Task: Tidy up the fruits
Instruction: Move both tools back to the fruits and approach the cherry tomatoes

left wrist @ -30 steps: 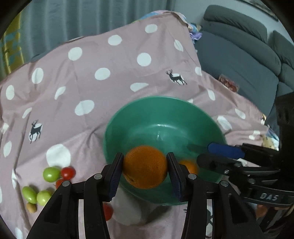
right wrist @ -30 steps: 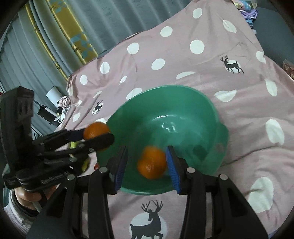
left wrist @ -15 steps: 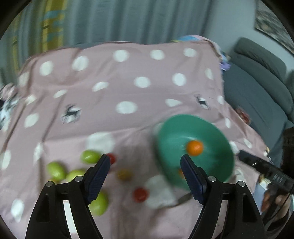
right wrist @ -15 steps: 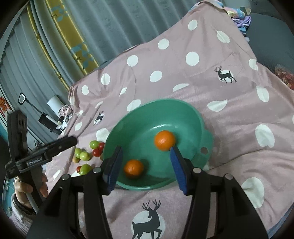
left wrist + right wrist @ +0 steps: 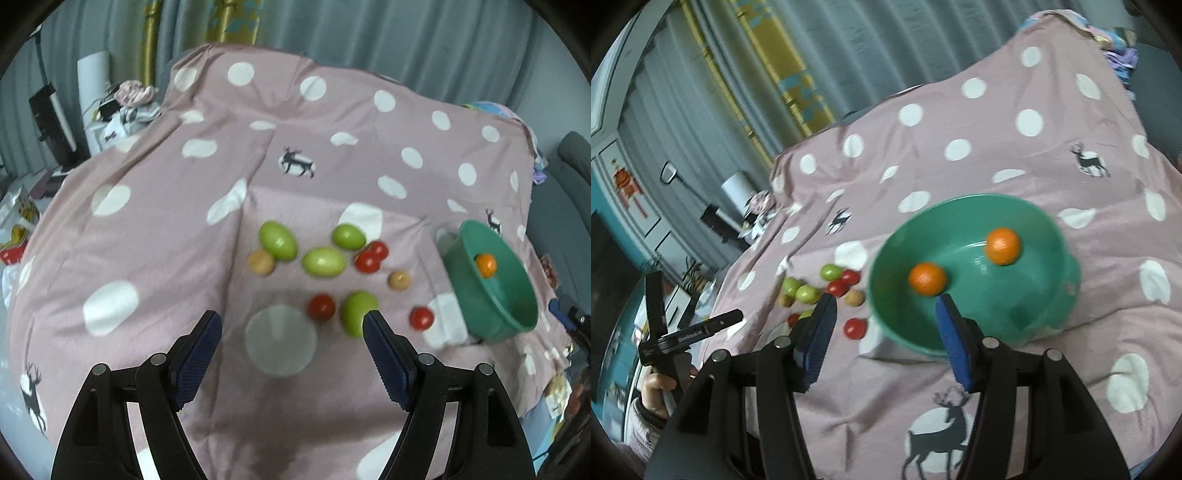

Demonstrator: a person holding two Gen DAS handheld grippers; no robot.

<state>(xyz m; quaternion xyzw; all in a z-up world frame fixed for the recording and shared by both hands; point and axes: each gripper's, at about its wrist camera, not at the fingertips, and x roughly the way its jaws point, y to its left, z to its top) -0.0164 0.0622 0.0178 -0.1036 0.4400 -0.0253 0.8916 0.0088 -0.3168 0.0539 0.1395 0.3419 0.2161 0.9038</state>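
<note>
- While two oranges (image 5: 927, 278) sit in the green bowl (image 5: 1049, 317), mid-frame, we still have green and red fruits (image 5: 323, 261) left (many).
- Our left gripper (image 5: 291, 330) and right gripper (image 5: 884, 321) both gape, holding nothing.

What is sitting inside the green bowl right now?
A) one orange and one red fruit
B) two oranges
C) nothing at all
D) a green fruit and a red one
B: the right wrist view shows two oranges lying apart inside the green bowl, while the green and red fruits stay on the cloth beside it.
</note>
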